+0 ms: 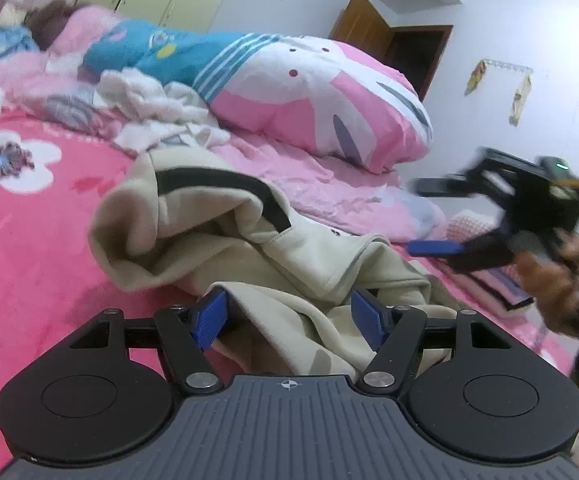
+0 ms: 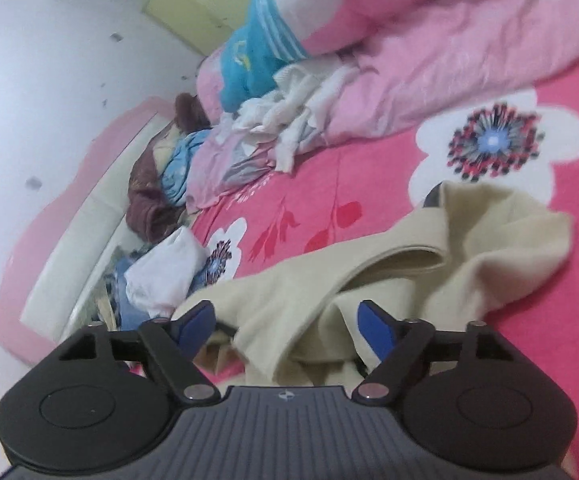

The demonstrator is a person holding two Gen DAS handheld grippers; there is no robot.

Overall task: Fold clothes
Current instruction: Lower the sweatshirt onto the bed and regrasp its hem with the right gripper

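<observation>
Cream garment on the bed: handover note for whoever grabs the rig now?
Left claw: open, pads clear of the cloth, low over the near edge of the cream garment.
Right claw: open, holding nothing; in the left wrist view it hangs in the air to the right of the garment, blurred.
Garment: a rumpled heap on the pink flowered blanket, black stripe facing up, folds bunched.
Other clothes are piled by the quilt, untouched.
Done: no neat fold visible.
Left: spread the garment flat, fold it, then probably do the pile.
</observation>
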